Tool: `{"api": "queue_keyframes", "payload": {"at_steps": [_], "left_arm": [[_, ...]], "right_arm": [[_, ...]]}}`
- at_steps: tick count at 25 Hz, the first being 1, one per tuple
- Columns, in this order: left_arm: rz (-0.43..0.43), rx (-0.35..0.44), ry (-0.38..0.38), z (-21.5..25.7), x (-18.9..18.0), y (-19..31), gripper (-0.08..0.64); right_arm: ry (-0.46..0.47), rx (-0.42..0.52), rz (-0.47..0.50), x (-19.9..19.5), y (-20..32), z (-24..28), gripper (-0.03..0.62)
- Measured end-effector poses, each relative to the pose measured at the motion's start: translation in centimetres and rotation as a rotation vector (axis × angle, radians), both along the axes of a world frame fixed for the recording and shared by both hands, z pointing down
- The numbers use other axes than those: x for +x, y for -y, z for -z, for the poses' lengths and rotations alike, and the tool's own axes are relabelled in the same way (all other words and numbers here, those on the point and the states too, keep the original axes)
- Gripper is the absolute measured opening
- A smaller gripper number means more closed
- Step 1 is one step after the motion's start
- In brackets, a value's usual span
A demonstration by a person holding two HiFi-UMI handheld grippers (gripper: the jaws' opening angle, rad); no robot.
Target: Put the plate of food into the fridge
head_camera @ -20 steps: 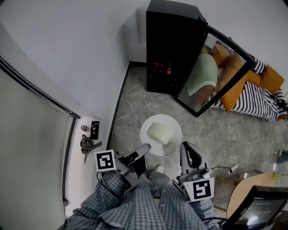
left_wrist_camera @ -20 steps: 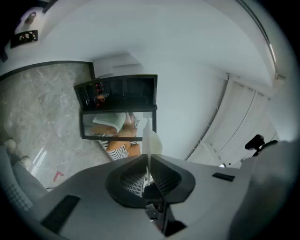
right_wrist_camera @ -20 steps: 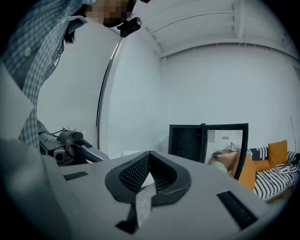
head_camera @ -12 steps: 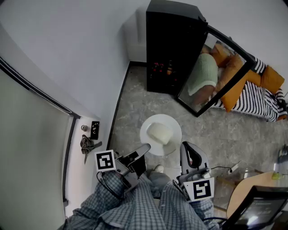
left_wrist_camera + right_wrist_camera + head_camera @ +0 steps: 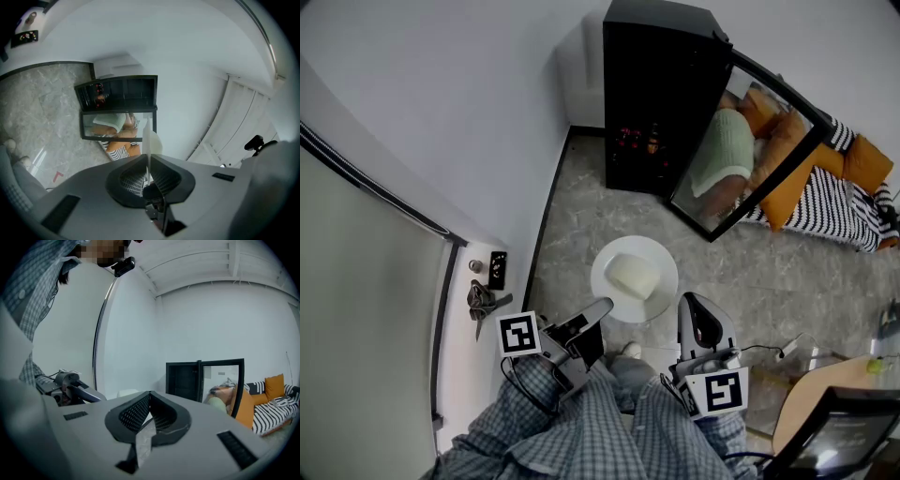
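Note:
A round white plate (image 5: 623, 253) carrying a pale block of food (image 5: 635, 277) hangs over the grey floor, in front of the black fridge (image 5: 661, 94). The fridge's glass door (image 5: 750, 150) stands open. My left gripper (image 5: 605, 307) is shut on the plate's near left rim. In the left gripper view the plate (image 5: 150, 138) shows edge-on, pinched where the left gripper (image 5: 148, 160) closes. My right gripper (image 5: 686, 302) is beside the plate's right rim, shut and empty. The right gripper view shows the right gripper (image 5: 150, 394) with jaws together, and the fridge (image 5: 183, 378) ahead.
A white door (image 5: 375, 328) with keys (image 5: 481, 300) in its lock is on the left. A striped sofa with orange cushions (image 5: 853, 202) lies to the right of the fridge. A wooden table with a laptop (image 5: 834, 431) is at the bottom right, and a cable (image 5: 769, 354) runs across the floor.
My right gripper has edged slightly to the right, away from the plate. The plate and the left gripper stay where they were.

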State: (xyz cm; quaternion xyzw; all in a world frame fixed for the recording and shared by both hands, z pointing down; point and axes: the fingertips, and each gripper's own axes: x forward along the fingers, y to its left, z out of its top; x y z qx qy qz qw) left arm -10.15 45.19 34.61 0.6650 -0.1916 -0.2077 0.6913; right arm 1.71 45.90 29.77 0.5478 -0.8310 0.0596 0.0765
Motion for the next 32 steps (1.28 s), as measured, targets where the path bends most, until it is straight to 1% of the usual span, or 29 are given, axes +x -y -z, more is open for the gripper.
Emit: {"api": "queue_keyframes", "payload": {"at_steps": [2, 4, 6, 9, 11, 14, 15, 18, 19, 21, 24, 26, 28, 29, 30, 32], "left_arm": [[0.001, 0.0, 0.0, 0.0, 0.0, 0.0, 0.023], [0.002, 0.001, 0.001, 0.0, 0.0, 0.1, 0.023], [0.005, 0.002, 0.002, -0.1, 0.0, 0.1, 0.023], [0.01, 0.006, 0.003, -0.2, 0.1, 0.0, 0.023], [0.015, 0.006, 0.004, -0.1, 0.2, 0.0, 0.023], [0.023, 0.005, 0.002, -0.2, 0.2, -0.1, 0.023], [0.024, 0.006, 0.002, -0.2, 0.2, -0.1, 0.023], [0.032, 0.01, -0.003, -0.3, 0.2, -0.1, 0.023], [0.035, 0.01, -0.006, -0.3, 0.2, -0.1, 0.023], [0.042, 0.01, -0.012, -0.4, 0.2, -0.1, 0.023], [0.047, 0.007, -0.017, -0.4, 0.3, -0.1, 0.023], [0.041, 0.008, -0.016, -0.3, 0.5, -0.1, 0.023], [0.032, 0.011, -0.013, -0.4, 0.7, -0.2, 0.023], [0.029, 0.012, -0.012, -0.4, 0.8, -0.2, 0.023], [0.028, 0.013, -0.011, -0.5, 0.8, -0.2, 0.023], [0.029, 0.011, -0.012, -0.6, 0.9, -0.2, 0.023]], "right_arm": [[0.038, -0.029, -0.007, 0.2, 0.0, -0.4, 0.006], [0.117, -0.079, -0.027, 0.6, 0.2, -1.0, 0.006], [0.243, -0.157, -0.048, 1.0, 0.4, -1.9, 0.006], [0.463, -0.256, -0.063, 1.6, 0.5, -2.6, 0.008], [0.573, -0.295, -0.065, 1.7, 0.5, -2.6, 0.008], [0.713, -0.368, -0.081, 1.9, 0.3, -3.3, 0.011], [0.752, -0.396, -0.079, 1.7, 0.3, -3.7, 0.021], [0.886, -0.478, -0.046, 1.1, 0.0, -4.4, 0.112], [0.924, -0.498, -0.031, 0.9, 0.0, -4.5, 0.126], [0.99, -0.535, -0.008, 0.3, 0.0, -4.6, 0.132], [1.061, -0.577, 0.034, -0.9, -0.1, -4.7, 0.13], [1.071, -0.576, 0.064, -1.5, -0.1, -4.7, 0.13], [1.07, -0.572, 0.064, -1.7, 0.0, -4.9, 0.13], [1.065, -0.577, 0.053, -1.7, 0.1, -5.1, 0.112], [1.056, -0.583, 0.04, -1.7, 0.1, -5.3, 0.064], [1.038, -0.597, 0.029, -1.6, 0.1, -5.5, 0.06]]}}
